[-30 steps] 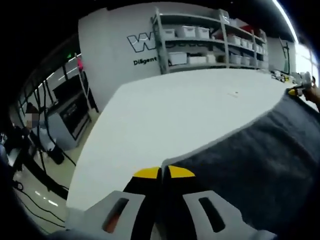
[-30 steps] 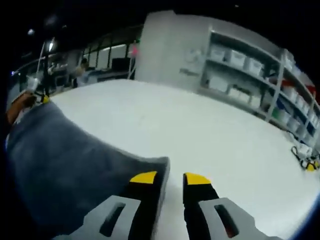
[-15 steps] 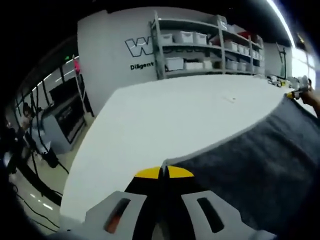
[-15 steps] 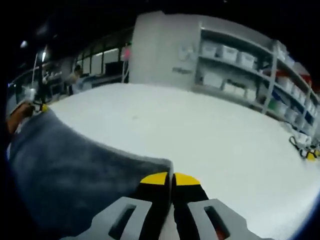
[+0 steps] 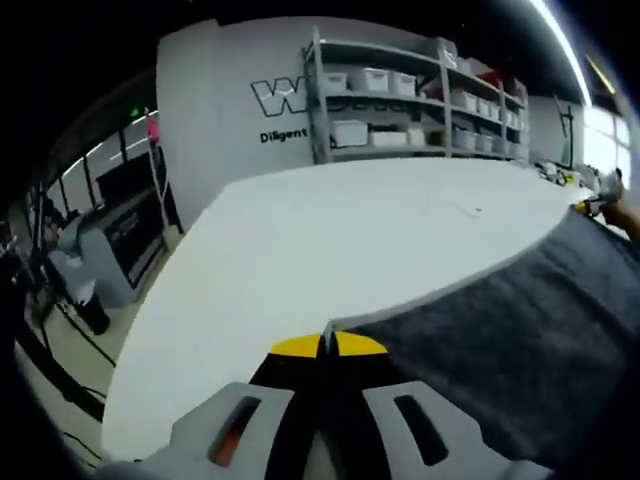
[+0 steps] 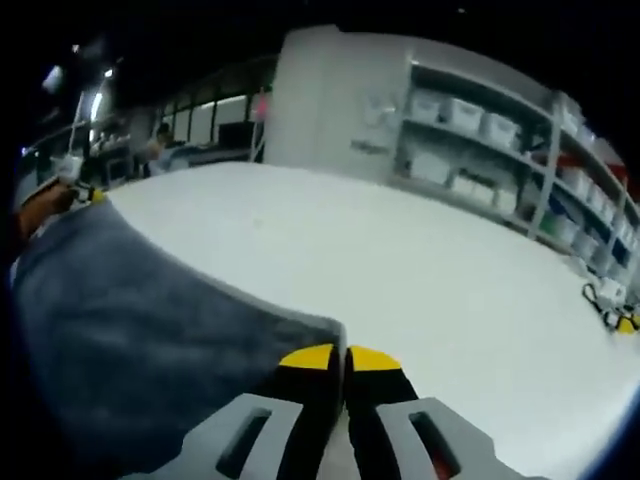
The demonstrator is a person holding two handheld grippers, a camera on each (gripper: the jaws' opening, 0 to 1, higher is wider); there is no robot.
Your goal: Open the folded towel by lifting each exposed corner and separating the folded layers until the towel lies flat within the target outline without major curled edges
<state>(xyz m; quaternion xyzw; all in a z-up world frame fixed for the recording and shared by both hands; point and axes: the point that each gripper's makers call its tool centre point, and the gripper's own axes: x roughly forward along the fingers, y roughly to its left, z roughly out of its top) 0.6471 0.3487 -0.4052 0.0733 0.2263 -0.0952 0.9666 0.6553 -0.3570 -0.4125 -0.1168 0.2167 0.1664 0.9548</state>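
Observation:
The dark grey towel [image 5: 510, 330] hangs stretched over the white table [image 5: 330, 230], running from bottom centre to the right of the left gripper view. My left gripper [image 5: 328, 345] is shut on its near corner, yellow tips pressed together. In the right gripper view the same towel [image 6: 130, 320] spreads across the lower left, and my right gripper [image 6: 345, 357] is shut on its other corner. At each view's far edge the opposite gripper shows small, with a hand [image 6: 40, 205] behind it.
Grey shelving with white bins [image 5: 400, 90] stands past the table's far edge against a white wall with lettering. A small yellow-and-black item [image 6: 612, 305] lies on the table at the right. The table's left edge [image 5: 160, 300] drops to the floor.
My right gripper has gone from open beside the towel corner to shut on it. Left gripper stays shut; both views have shifted slightly.

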